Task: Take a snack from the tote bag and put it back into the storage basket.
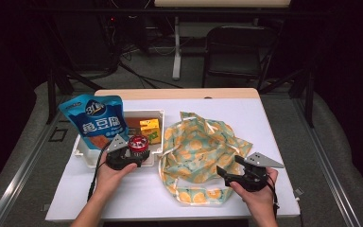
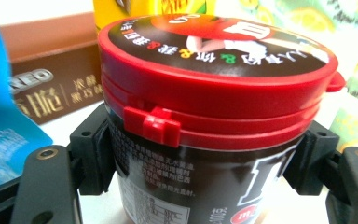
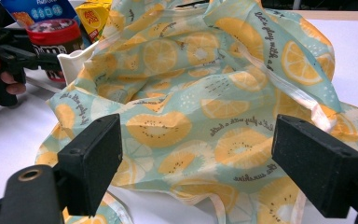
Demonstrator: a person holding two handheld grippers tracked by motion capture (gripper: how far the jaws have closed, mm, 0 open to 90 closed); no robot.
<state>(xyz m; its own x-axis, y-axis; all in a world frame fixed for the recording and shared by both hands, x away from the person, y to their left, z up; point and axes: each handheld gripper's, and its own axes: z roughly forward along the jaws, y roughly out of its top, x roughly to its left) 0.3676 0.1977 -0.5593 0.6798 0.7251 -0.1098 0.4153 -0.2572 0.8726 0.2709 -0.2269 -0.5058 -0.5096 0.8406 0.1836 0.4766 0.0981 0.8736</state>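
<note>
The left gripper [image 1: 133,152] is clamping a red-lidded candy tub [image 2: 209,116] between its jaws, at the near edge of the white bin [image 1: 158,113]. The right gripper [image 3: 198,163] is standing open before the lemon-print fabric bag [image 3: 205,93] lying on the worktop [image 1: 274,118].
</note>
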